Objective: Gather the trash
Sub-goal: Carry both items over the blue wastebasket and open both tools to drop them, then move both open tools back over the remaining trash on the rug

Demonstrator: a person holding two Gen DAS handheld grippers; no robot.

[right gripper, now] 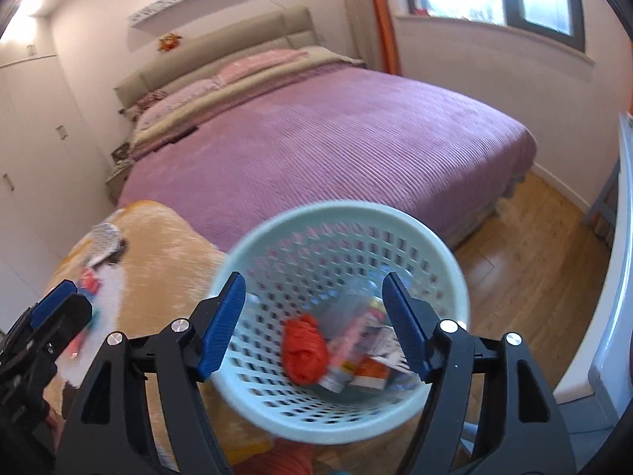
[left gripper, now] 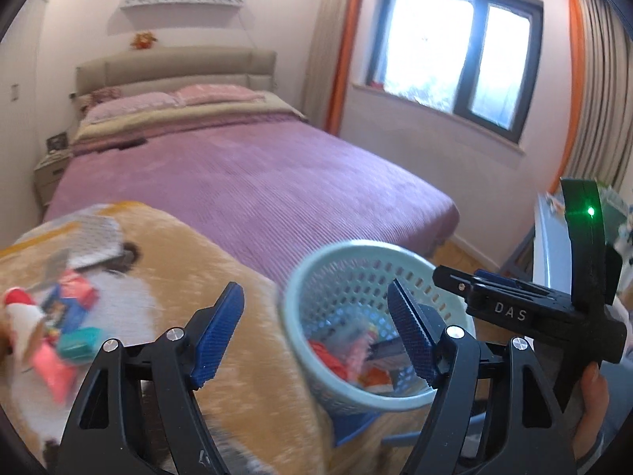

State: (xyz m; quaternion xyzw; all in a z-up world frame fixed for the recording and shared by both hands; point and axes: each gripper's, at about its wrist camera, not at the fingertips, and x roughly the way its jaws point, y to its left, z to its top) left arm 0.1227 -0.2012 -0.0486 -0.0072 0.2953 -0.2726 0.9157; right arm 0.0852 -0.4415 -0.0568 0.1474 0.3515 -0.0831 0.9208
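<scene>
- Up close, our left gripper (left gripper: 316, 332) stands wide, its blue pads apart and nothing between them; one pad (left gripper: 219, 330) hangs over the tan plush blanket (left gripper: 221, 261), the other in front of the basket's mouth
- Our right gripper (right gripper: 312, 324) is spread just as wide and empty, its fingers framing the pale green basket (right gripper: 340, 213) without touching it as far as we can tell
- That perforated basket (left gripper: 316, 273) tilts its opening toward both cameras and sits at the blanket's right edge; inside we see a crumpled red-orange piece (right gripper: 304, 350), pink wrapping and a few printed cartons, all blurred
- To the left, on the blanket, lies a loose pile of trash (left gripper: 65, 316): a paper cup (left gripper: 25, 322), pink and teal packets, a blue printed wrapper, and a grey patterned sheet (left gripper: 95, 239) farther back
- In the left view we also see the right gripper's black body (left gripper: 554, 308) marked DAS, held in a hand (left gripper: 593, 403)
- Beyond stands a bed with a purple cover (right gripper: 336, 138), pillows at the headboard, a window (left gripper: 455, 51) and wooden floor (right gripper: 534, 245)
</scene>
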